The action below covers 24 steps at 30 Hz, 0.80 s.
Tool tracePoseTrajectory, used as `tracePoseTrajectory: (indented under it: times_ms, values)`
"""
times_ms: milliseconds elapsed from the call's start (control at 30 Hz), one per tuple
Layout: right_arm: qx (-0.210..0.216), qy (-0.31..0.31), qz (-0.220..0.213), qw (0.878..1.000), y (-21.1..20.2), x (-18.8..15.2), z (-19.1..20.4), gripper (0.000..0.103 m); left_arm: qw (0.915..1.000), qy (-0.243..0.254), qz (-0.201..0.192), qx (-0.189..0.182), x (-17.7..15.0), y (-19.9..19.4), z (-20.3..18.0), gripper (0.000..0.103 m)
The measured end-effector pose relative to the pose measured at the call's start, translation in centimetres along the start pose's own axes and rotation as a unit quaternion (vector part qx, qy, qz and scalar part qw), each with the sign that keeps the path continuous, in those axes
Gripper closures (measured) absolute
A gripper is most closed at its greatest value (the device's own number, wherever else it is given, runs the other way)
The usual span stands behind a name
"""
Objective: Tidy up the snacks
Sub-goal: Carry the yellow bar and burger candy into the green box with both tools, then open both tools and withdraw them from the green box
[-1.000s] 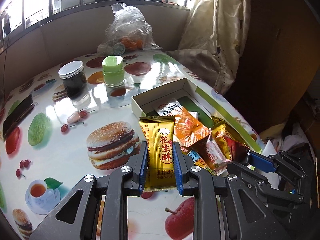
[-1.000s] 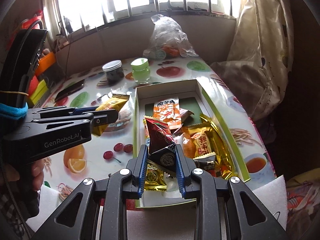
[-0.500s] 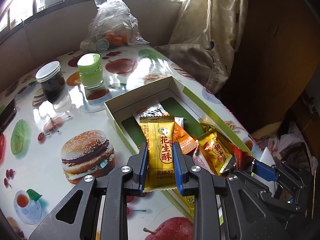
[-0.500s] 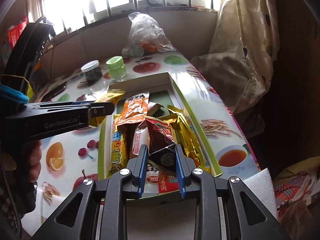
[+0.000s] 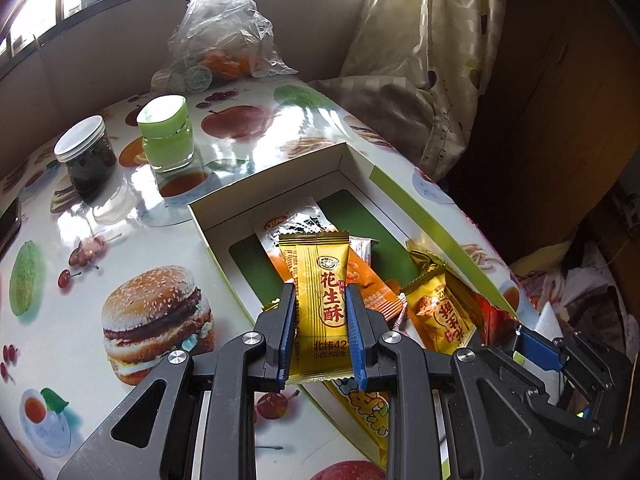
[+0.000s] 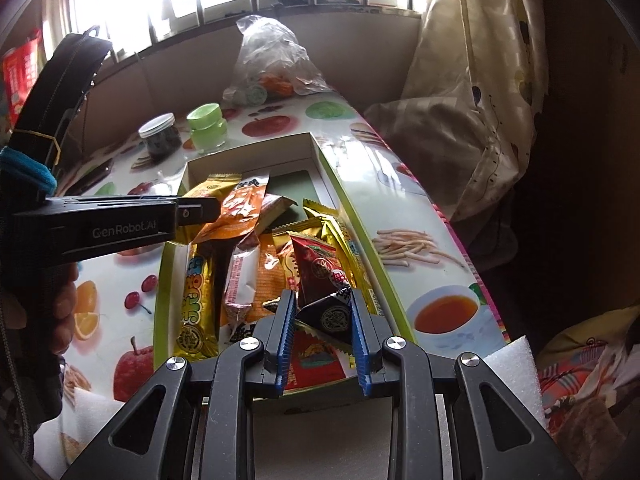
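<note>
A shallow white cardboard box (image 5: 276, 184) with green edges lies open on a bench (image 5: 120, 248) covered in a fruit-and-burger print; several wrapped snacks already lie heaped inside it, among them an orange packet (image 6: 240, 210), a long gold packet (image 6: 196, 300) and a pink-and-white bar (image 6: 240, 276); the left gripper (image 5: 320, 332) has its jaws clamped on a yellow peanut-candy packet (image 5: 322, 308), held upright above the near part of the box; the right gripper (image 6: 323, 330) has its jaws pressed against a dark triangular packet (image 6: 326, 314), just over the snacks at the box's near end; no loose snacks show on the bench, so the sorting looks nearly finished, with these two packets left to set down; two jars (image 5: 164, 134) and a plastic bag (image 5: 224, 46) stand beyond the box
</note>
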State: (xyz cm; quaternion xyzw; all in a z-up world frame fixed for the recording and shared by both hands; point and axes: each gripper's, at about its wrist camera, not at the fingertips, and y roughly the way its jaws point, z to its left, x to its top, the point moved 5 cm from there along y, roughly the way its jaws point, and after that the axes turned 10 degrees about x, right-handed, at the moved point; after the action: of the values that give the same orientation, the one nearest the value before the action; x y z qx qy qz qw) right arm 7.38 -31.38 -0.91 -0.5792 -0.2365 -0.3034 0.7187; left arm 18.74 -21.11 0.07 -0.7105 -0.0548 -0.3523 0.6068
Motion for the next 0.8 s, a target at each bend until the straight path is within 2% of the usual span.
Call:
tracePoseTrajectory:
  times_ms: [367, 800]
  values:
    - [-0.015, 0.001, -0.006, 1.0, 0.4, 0.1, -0.8, 0.078, 1.0, -0.002, 0.006, 0.003, 0.2, 1.0, -0.3, 0.078]
    - [-0.011, 0.006, -0.014, 1.0, 0.5, 0.2, -1.1, 0.078, 0.9999, -0.004, 0.008, 0.006, 0.4, 1.4, -0.3, 0.076]
